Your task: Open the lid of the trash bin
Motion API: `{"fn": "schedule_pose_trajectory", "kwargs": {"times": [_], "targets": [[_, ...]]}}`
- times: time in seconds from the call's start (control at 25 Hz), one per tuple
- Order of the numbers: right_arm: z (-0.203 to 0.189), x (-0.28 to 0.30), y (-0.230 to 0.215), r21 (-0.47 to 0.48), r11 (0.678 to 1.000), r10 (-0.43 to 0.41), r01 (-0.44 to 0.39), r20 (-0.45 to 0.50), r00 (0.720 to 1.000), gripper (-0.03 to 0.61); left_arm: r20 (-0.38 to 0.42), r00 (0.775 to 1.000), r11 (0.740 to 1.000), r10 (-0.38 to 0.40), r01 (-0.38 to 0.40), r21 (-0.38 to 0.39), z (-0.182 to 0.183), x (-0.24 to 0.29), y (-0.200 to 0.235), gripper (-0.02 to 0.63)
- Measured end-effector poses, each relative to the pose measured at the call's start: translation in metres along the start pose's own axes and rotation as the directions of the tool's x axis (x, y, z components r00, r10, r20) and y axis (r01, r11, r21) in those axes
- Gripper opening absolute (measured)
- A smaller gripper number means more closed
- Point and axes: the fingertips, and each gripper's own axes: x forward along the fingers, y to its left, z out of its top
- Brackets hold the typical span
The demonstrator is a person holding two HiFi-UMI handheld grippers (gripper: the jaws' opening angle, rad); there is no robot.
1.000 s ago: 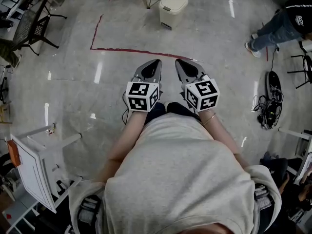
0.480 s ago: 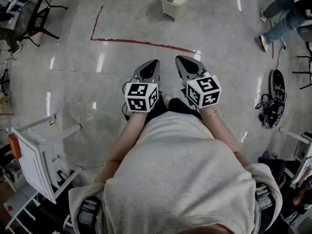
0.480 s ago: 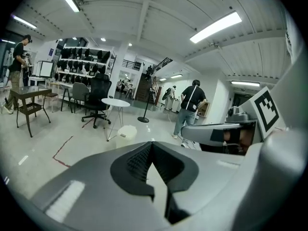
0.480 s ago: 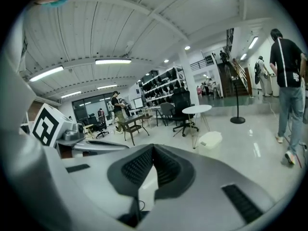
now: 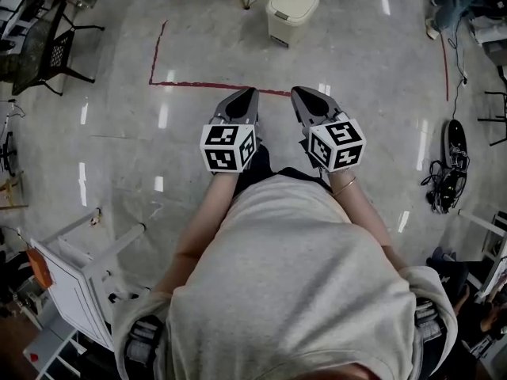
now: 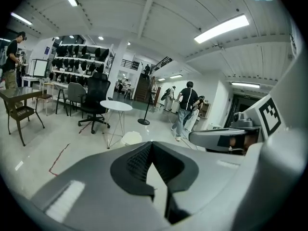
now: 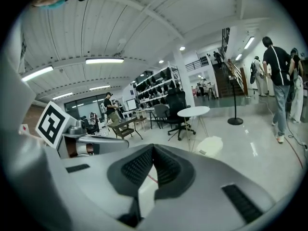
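Though it fills most of the head view, the floor (image 5: 119,149) is plain: polished grey stone-like tile, mottled and glossy, streaked with reflected ceiling lights. Next in size is the person's pale knit shirt (image 5: 293,291), seen from above. A white metal frame (image 5: 71,283) stands tilted at the lower left, and a black mesh chair (image 5: 47,50) stands at the upper left.

The trash bin (image 5: 291,10) stands upright on the floor at the top of the head view, its long axis vertical and its top facing the ceiling. It is a cream plastic box with rounded corners and a smooth, slightly domed lid, which lies shut. It sits beyond an L-shaped red tape line (image 5: 214,85), ahead of the grippers and well apart from them. In the gripper views it stands next to the thin wire legs of a round white table (image 6: 115,105).

The left gripper (image 5: 250,93) and the right gripper (image 5: 299,93) are held side by side, both pointing forward toward the bin. Each has a smooth grey shell, dark ribbed pads and a cube of black-and-white square markers at the back. Both pairs of jaws are clenched tip to tip with nothing between them.

A tangle of black cables (image 5: 447,172) lies on the floor at the right.
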Motion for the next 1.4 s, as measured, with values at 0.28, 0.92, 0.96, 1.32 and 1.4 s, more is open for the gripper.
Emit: {"fn": "schedule_pose_trajectory", "kwargs": {"times": [0.28, 0.92, 0.96, 1.32, 1.4], "targets": [[0.046, 0.090, -0.006, 0.009, 0.999, -0.033, 0.033, 0.015, 0.999, 0.008, 0.017, 0.998, 0.998, -0.054, 0.054, 0.029, 0.067, 0.044, 0.077, 0.008], [0.077, 0.175, -0.071, 0.102, 0.987, -0.122, 0.121, 0.003, 0.992, 0.008, -0.041, 0.988, 0.989, -0.146, 0.146, -0.021, 0.101, 0.127, 0.144, 0.008], [0.079, 0.183, -0.077, 0.102, 0.987, -0.123, 0.122, -0.001, 0.992, 0.008, -0.043, 0.988, 0.989, -0.146, 0.145, -0.022, 0.104, 0.135, 0.148, 0.008], [0.118, 0.267, -0.153, 0.055, 0.994, -0.088, 0.091, -0.052, 0.995, 0.008, -0.107, 0.984, 0.990, -0.142, 0.142, -0.003, 0.142, 0.251, 0.182, 0.008], [0.124, 0.286, -0.177, 0.078, 0.993, -0.081, 0.088, -0.079, 0.994, 0.008, -0.123, 0.979, 0.987, -0.163, 0.162, -0.017, 0.153, 0.277, 0.183, 0.008]]}}
